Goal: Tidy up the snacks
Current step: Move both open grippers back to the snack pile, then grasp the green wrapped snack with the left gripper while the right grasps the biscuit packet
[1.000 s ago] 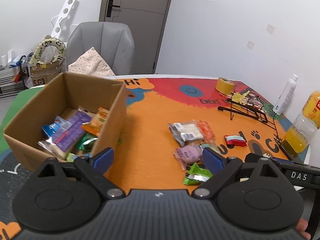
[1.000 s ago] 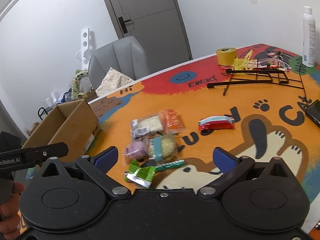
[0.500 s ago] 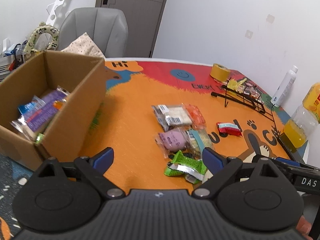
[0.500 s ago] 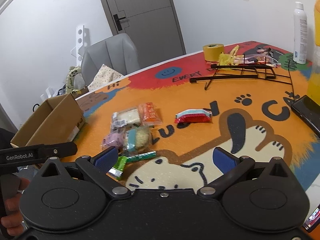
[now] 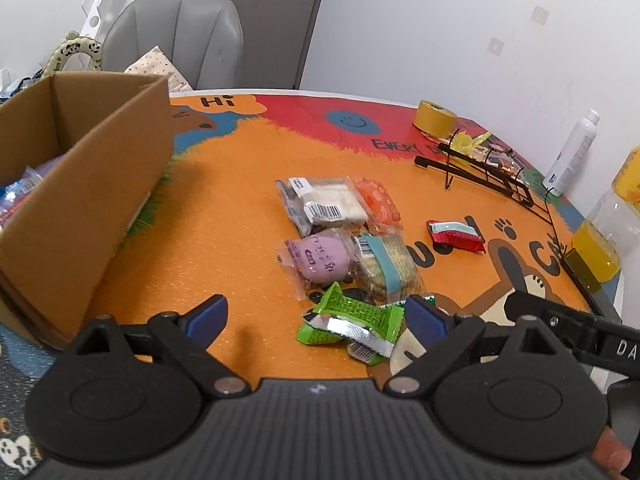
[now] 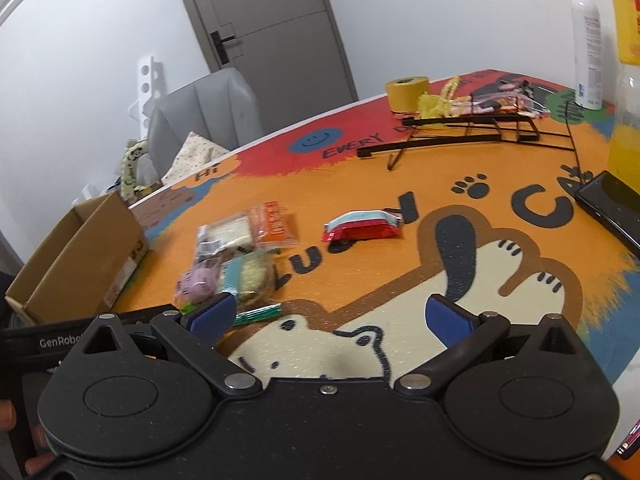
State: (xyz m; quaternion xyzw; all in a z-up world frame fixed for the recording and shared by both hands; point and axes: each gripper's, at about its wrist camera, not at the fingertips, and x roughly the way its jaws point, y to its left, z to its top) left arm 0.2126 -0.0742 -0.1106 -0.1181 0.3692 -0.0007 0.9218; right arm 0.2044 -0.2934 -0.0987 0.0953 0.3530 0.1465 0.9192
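Green snack [image 5: 352, 320] between left hand-held gripper [image 5: 318, 316] fingers

Black hand-held gripper [image 5: 316, 314] bodies; blue finger pads [image 6: 442, 314]; silver screws; ribbed grip; white lettering

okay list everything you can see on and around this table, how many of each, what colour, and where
Cardboard box: one, brown, table's left edge, snacks inside.
Loose snack packets: six; white, orange, purple, teal-banded, green clustered mid-table; red apart to their right.
Tape roll: one, yellow, far side.
Wire rack: one, black, holding small packets, far right.
Spray bottle: one, white, right edge.
Juice bottle: one, orange-yellow, right edge.
Phone: one, black, right edge.
Chair: one, grey, behind table.
Left gripper: black, blue pads, open.
Right gripper: same, open.
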